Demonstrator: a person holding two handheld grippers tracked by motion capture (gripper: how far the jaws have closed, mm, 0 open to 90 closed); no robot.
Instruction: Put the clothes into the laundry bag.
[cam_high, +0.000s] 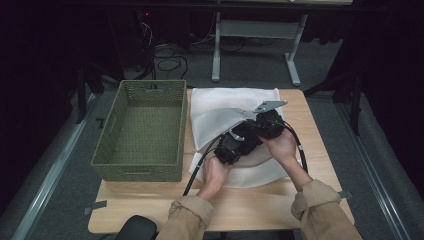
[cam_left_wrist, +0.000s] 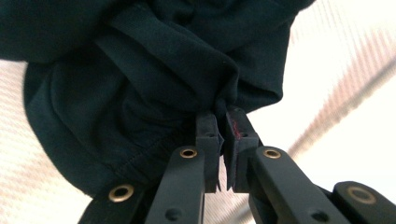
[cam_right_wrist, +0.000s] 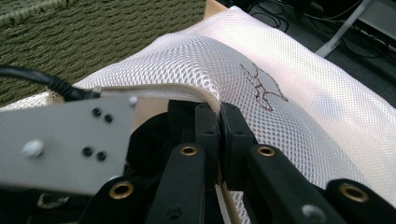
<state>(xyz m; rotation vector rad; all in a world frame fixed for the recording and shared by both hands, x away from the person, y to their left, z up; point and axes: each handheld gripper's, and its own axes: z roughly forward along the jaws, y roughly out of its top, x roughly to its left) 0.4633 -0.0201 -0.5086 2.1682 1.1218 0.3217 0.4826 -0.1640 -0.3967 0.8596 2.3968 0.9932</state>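
Observation:
A white mesh bag (cam_high: 230, 102) lies on the wooden table (cam_high: 250, 210), right of a green woven basket (cam_high: 137, 167). My left gripper (cam_left_wrist: 223, 116) is shut on a bunched fold of a dark navy garment (cam_left_wrist: 140, 70), with the bag's mesh (cam_left_wrist: 345, 70) behind it. My right gripper (cam_right_wrist: 219, 109) is shut on the bound rim of the mesh bag (cam_right_wrist: 289, 70), lifting it. In the high view both grippers meet over the bag's middle, the left gripper (cam_high: 235, 142) just below the right gripper (cam_high: 265, 125). Their bodies hide the garment there.
The basket (cam_right_wrist: 93, 42) is empty and takes up the table's left half. The left gripper's grey plate (cam_right_wrist: 65, 144) sits close beside my right jaws. Behind the table are a white desk frame (cam_high: 255, 45) and floor cables (cam_high: 170, 62). Bare tabletop runs along the near edge.

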